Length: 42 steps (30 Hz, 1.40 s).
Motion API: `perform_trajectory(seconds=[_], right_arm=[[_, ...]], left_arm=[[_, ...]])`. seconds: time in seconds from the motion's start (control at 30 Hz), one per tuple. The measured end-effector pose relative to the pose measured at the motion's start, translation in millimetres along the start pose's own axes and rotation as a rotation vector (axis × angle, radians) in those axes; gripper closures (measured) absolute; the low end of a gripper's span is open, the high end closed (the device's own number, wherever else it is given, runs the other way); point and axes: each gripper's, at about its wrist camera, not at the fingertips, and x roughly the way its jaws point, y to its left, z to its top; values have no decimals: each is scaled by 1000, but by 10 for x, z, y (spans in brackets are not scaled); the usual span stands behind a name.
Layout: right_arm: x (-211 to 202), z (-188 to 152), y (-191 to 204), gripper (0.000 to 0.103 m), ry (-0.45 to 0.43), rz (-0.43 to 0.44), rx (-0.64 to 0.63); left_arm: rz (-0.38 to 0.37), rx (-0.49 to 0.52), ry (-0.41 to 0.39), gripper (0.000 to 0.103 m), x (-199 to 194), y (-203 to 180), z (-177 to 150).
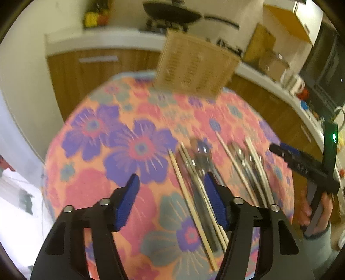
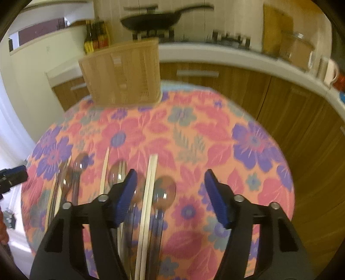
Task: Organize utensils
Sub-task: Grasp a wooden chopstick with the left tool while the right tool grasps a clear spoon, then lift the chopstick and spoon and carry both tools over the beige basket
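Observation:
Several wooden chopsticks [image 1: 185, 189] and metal spoons [image 1: 201, 159] lie side by side on a round table with a floral cloth [image 1: 120, 137]. My left gripper [image 1: 172, 189] hovers open over the left end of the row, its pads touching nothing. My right gripper [image 2: 170, 185] is open above a chopstick pair [image 2: 151, 183] and a spoon [image 2: 165, 193], clear of both. A woven utensil basket [image 1: 194, 66] [image 2: 123, 79] stands at the table's far edge. In the left wrist view the right gripper [image 1: 301, 163] shows at the right, held by a hand [image 1: 317, 213].
Behind the table runs a kitchen counter with wooden cabinets [image 2: 215, 79], a black pan [image 2: 155, 19] on the stove, bottles [image 2: 94, 36] and a white kettle [image 1: 293, 81]. The left gripper's tip [image 2: 13, 174] pokes in at the left edge of the right wrist view.

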Motion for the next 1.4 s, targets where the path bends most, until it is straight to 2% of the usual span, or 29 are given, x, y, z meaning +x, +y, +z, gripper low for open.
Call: perform_trajectory(seconds=[0.07,0.13,0.2,0.23,0.33,0.5,0.63,0.73,0.83,0.9,0.93,1.03,1.1,1.2,1.23,1.27,1.3,1.4], right_arm=[[64,-25,-41,51,68,42,12],[95,-47,-57,54,114,64,15],[115,-58,-80,57,144,78,23],[116,-53,-108,57,159,82,29],[108,-48,-209,60,202,85,52],[219,-66,-202,70,310,143,46],[319,-109,-90,76,351,121,1],[315,-143,-13,82,348,78,-55],[301,-163,-18,83,361,61,-85],[311,-141,-38,83,380,59,-80],[331,-111,-44,83,398,61,-71],[391,-50,-8,82,439,52,-93],[431,-8,65,82,468,27,-139],[467,32,151,82,486,-4,-189],[469,40,171,83,487,-8,-201],[465,55,179,90,484,0,-211],[454,52,184,93,481,6,-212],[416,58,152,93,444,22,-206]], left_arm=[[-13,13,56,52,109,-33,-35],[14,36,101,53,240,-89,-65],[53,61,143,61,380,-146,-80],[59,66,160,61,407,-161,-82],[106,113,172,63,442,-232,-74],[174,187,194,64,487,-321,-55],[217,236,192,66,507,-381,-71],[222,253,182,68,503,-411,-91],[221,260,179,77,487,-393,-89],[220,256,184,88,471,-347,-83],[204,244,191,89,460,-307,-65],[155,210,218,88,441,-227,-23],[135,209,233,75,448,-255,-25],[171,247,236,72,506,-373,-48],[194,265,229,75,521,-410,-54],[208,281,216,83,526,-452,-68],[219,288,204,94,525,-482,-77],[202,262,180,99,498,-443,-74]])
